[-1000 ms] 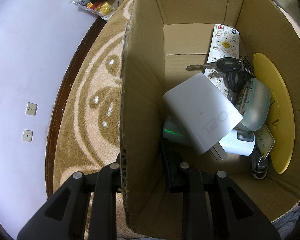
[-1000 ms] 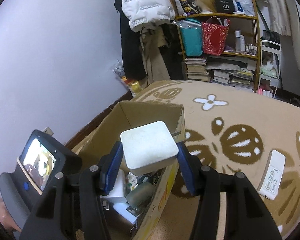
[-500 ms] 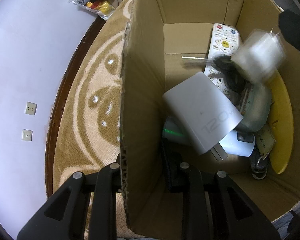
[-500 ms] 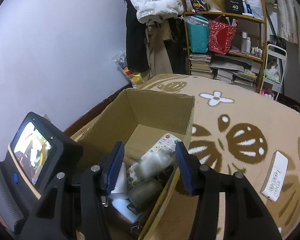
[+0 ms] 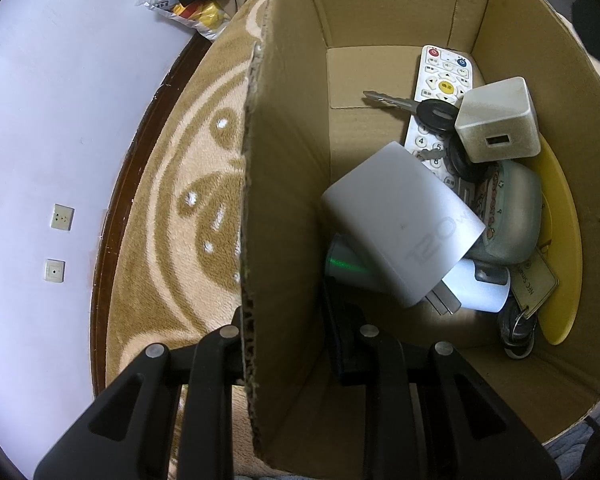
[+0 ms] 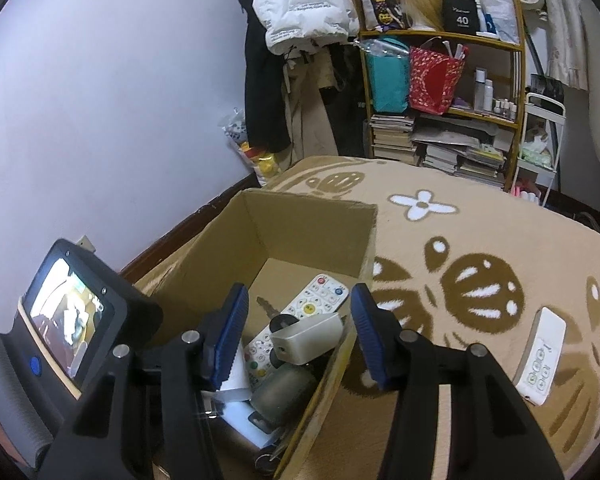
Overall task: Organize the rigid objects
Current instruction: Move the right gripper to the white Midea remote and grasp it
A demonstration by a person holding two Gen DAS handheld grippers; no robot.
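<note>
My left gripper (image 5: pixel 288 336) was clenched on the brown cardboard box's (image 5: pixel 284 184) near wall, steadying it. My right gripper (image 6: pixel 296 328) hung released above; the cream cube charger (image 5: pixel 498 120) lay by the far right wall, atop a white remote (image 5: pixel 440 92) and black-headed keys (image 5: pixel 432 112).

This was a lived-in home bedroom: a patterned beige-brown rug (image 6: pixel 480 240) covered the floor, and well beyond the fingers stood a wooden shelf (image 6: pixel 444 92) crammed with books, bags and bottles, a white puffer jacket (image 6: pixel 304 0) hanging beside it.
</note>
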